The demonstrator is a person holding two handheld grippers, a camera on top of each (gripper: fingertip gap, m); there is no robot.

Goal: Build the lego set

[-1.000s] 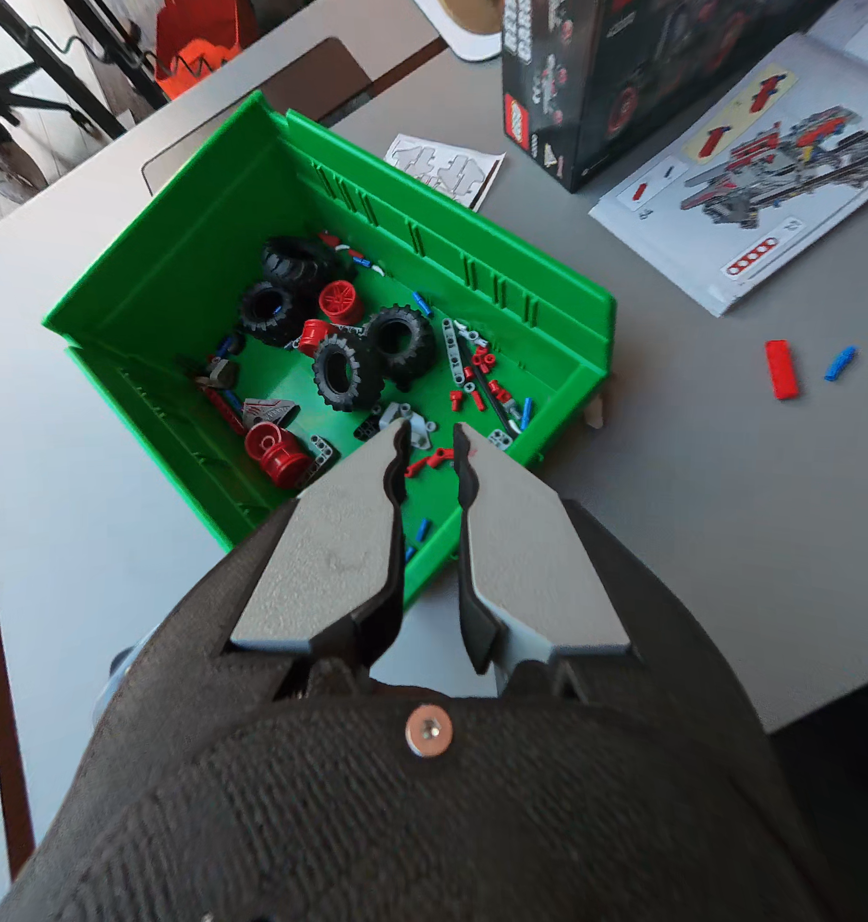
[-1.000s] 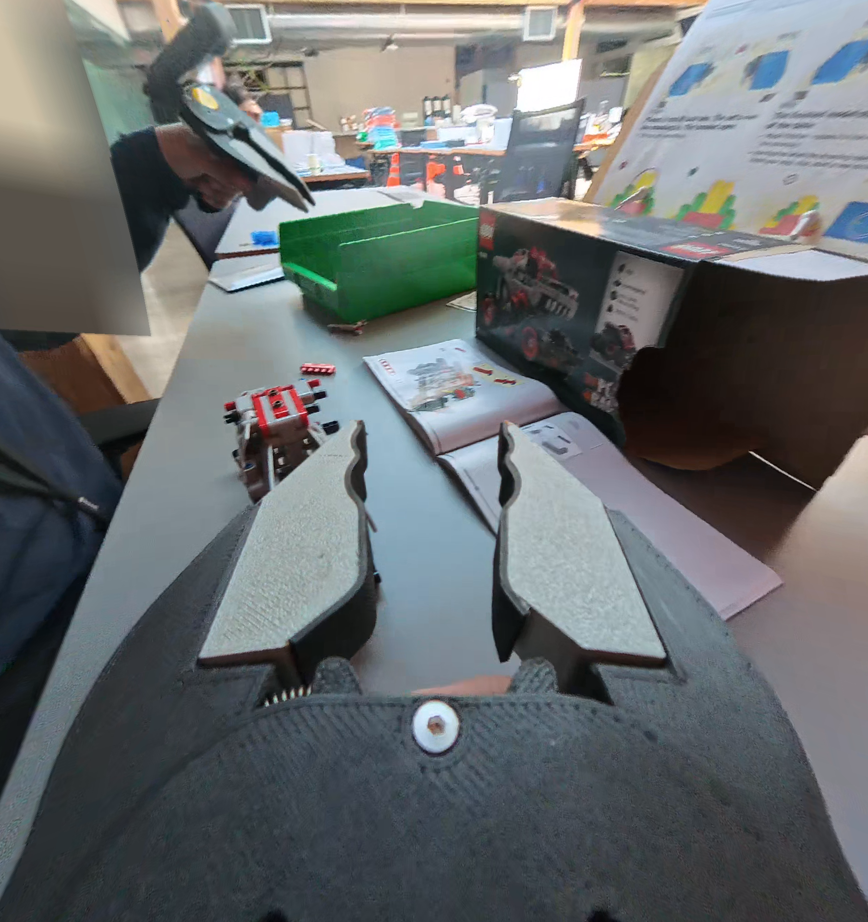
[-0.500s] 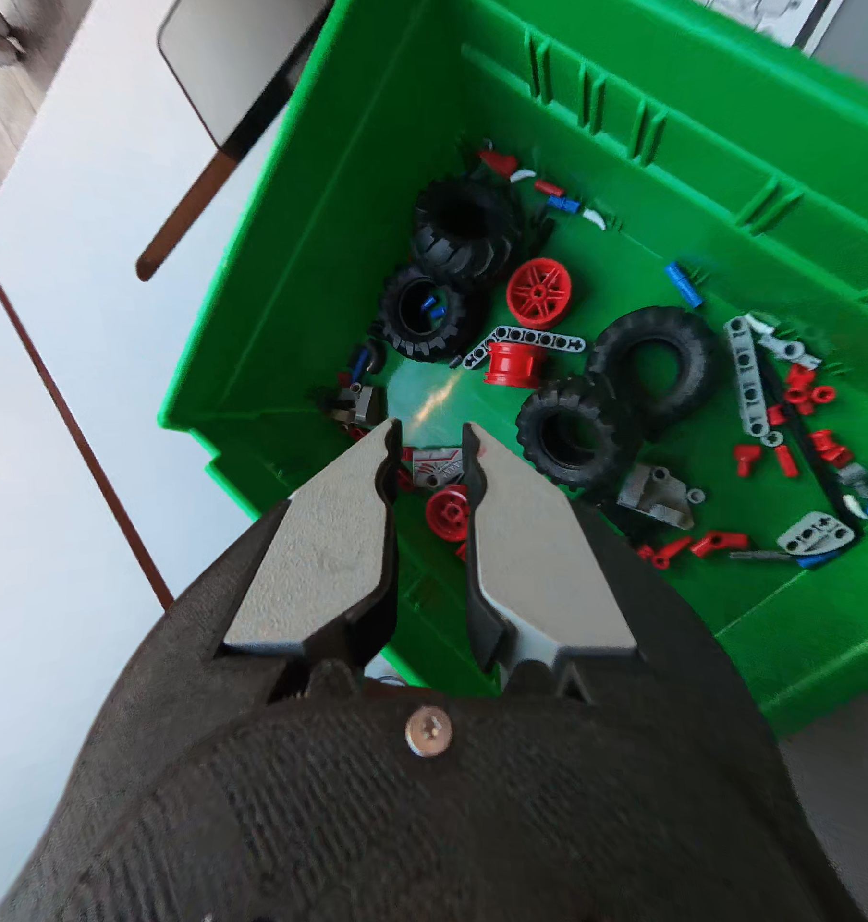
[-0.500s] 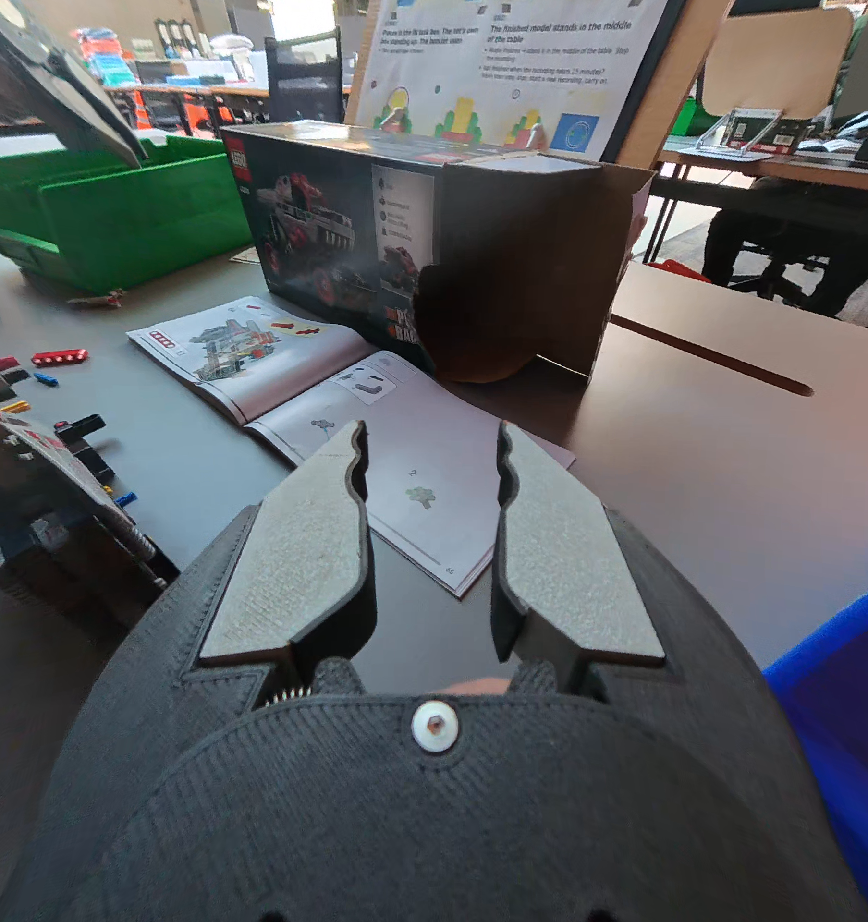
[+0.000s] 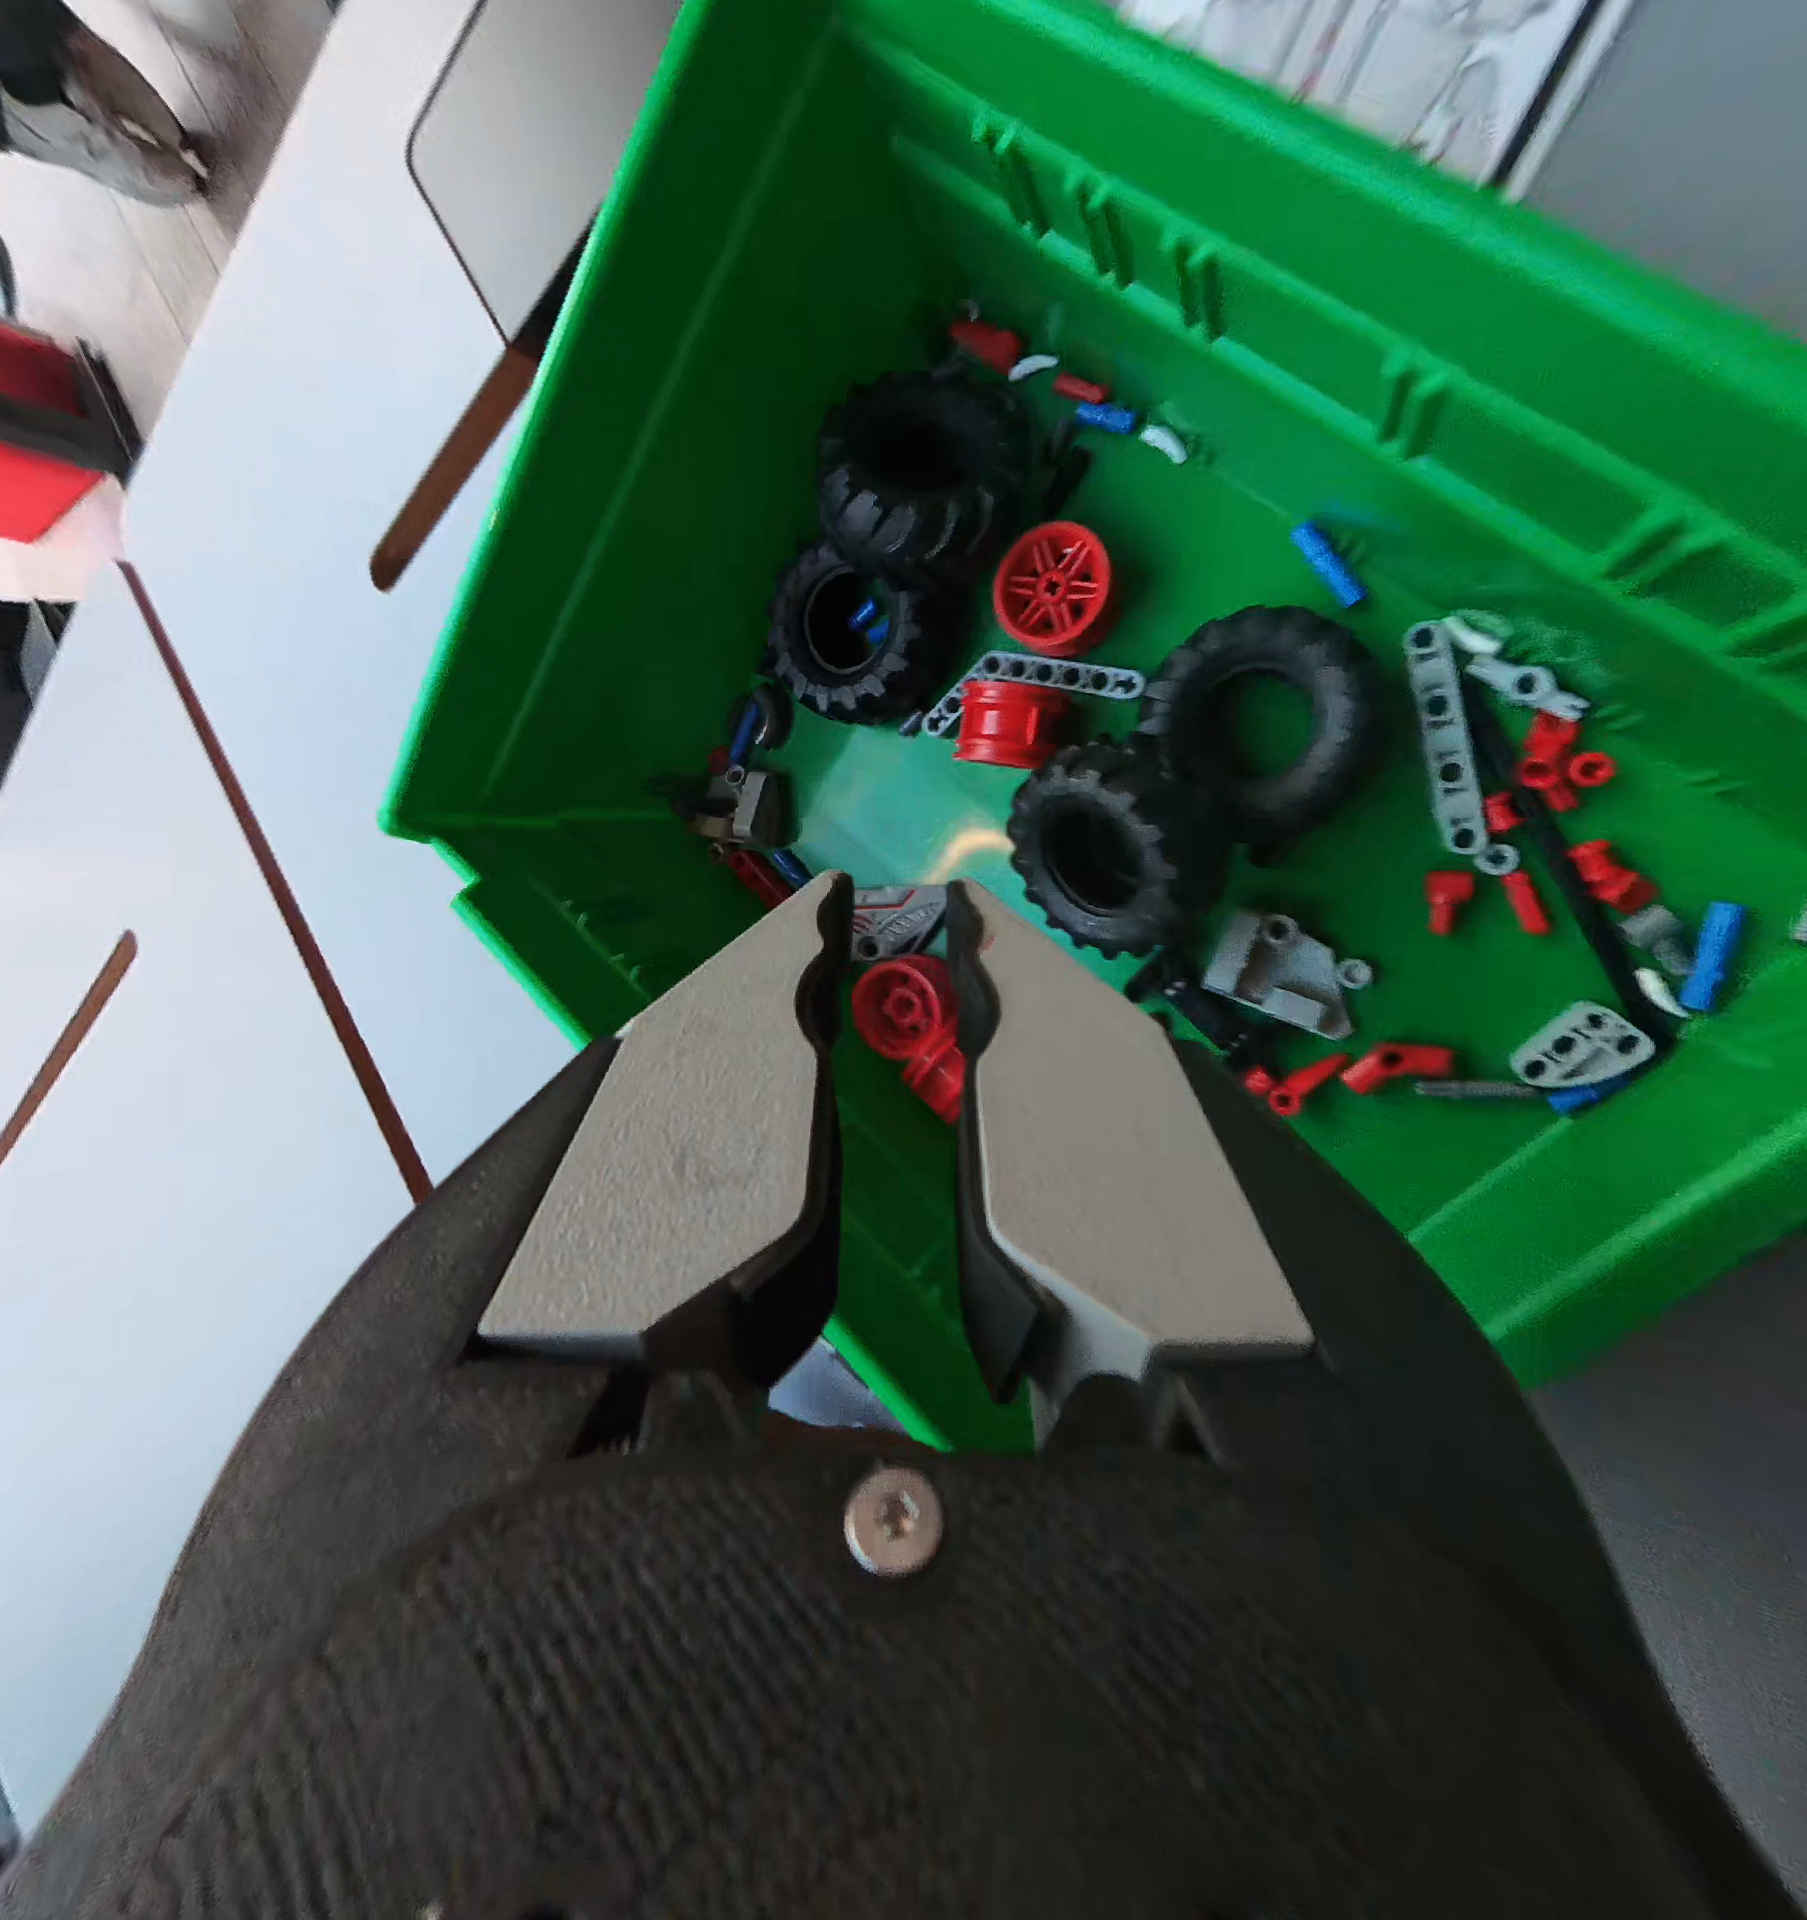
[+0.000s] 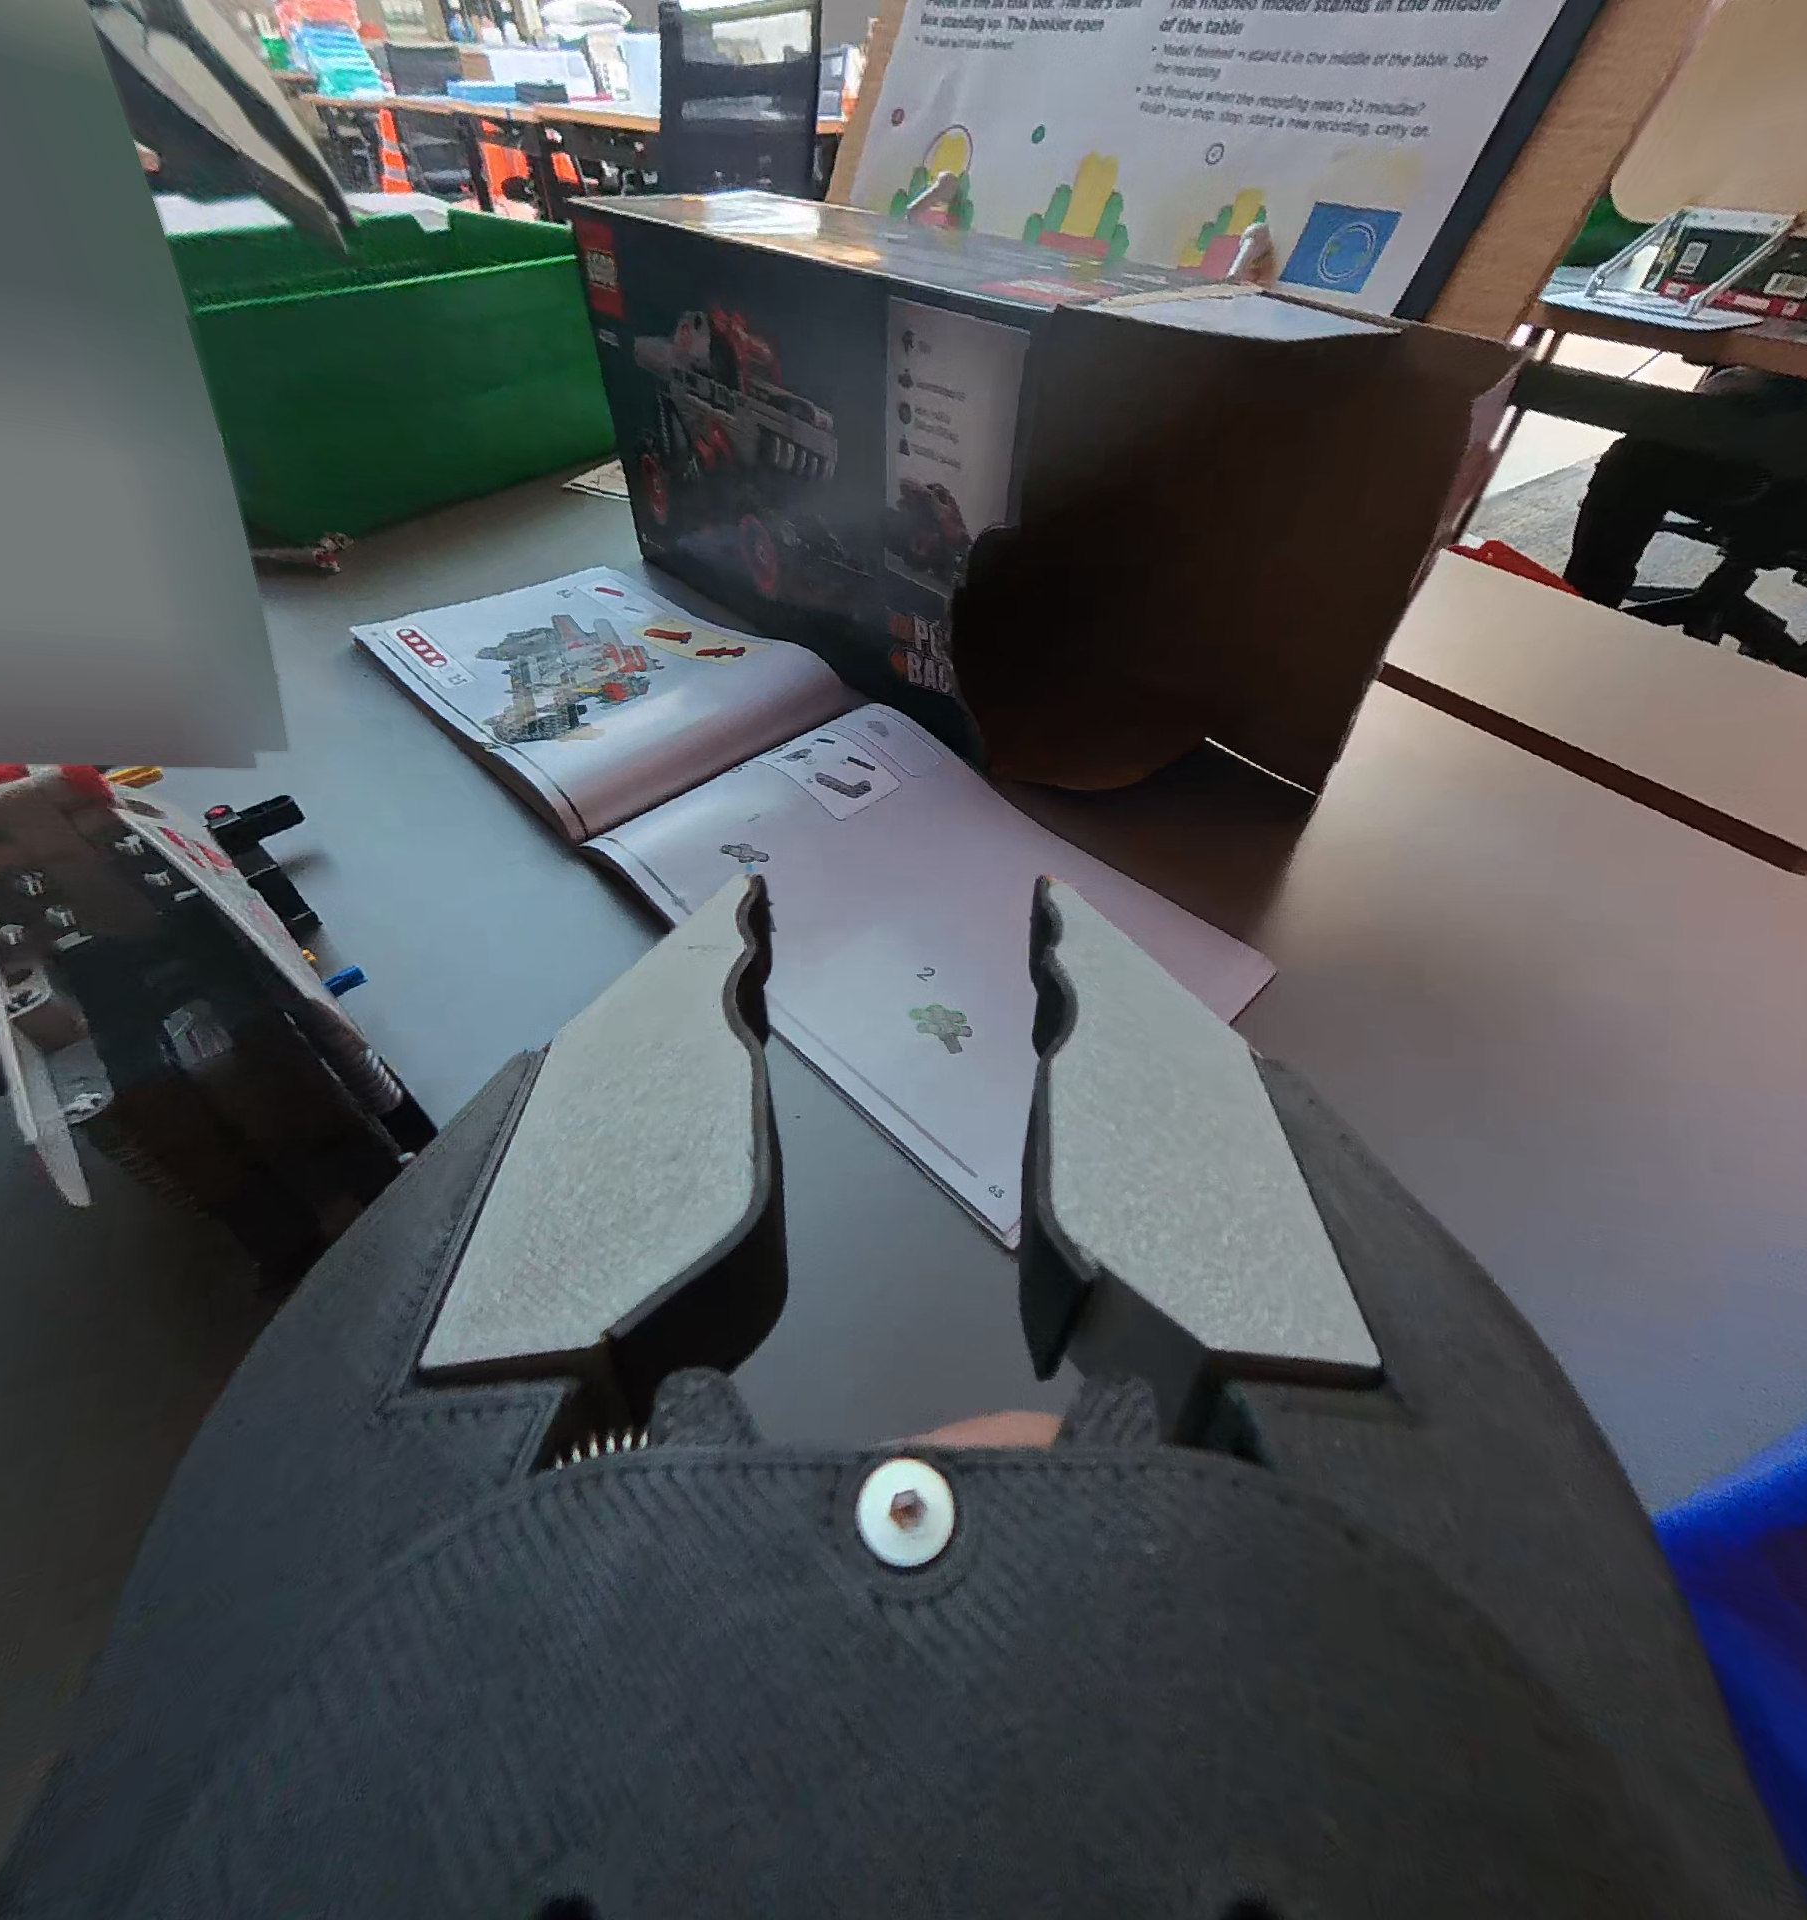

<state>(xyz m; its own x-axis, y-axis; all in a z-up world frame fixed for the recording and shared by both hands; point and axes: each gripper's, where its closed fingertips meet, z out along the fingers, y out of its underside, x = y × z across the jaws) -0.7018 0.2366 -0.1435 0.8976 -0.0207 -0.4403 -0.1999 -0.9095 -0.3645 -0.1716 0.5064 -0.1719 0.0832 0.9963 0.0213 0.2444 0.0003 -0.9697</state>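
Left gripper [image 5: 897,902] hangs over the green bin [image 5: 608,436], fingers a narrow gap apart and gripping nothing. Framed in that gap sit a grey printed panel piece [image 5: 894,920] and a small red wheel hub [image 5: 904,1010] on the bin floor; whether the tips touch them, hard to say. Deeper in the bin: four black tyres, one at the far corner [image 5: 920,473], one beside it with blue pins inside [image 5: 849,636], two overlapping in the middle [image 5: 1107,844] and [image 5: 1268,712]. A red spoked rim [image 5: 1053,588] lies flat, a second red rim [image 5: 1011,719] on its side against a grey holed beam [image 5: 1044,675]. Loose red, blue and grey connectors scatter toward the right wall (a bit blurred there).

Over to the right gripper [image 6: 897,904]: spread wide, empty, low over the dark table [image 6: 1501,1039] above the open instruction booklet [image 6: 670,727]. The set's box [image 6: 826,416] stands just behind the booklet. The partly built model [image 6: 130,935] sits at the left edge, close and out of focus. The green bin shows beyond, with the other gripper above it.
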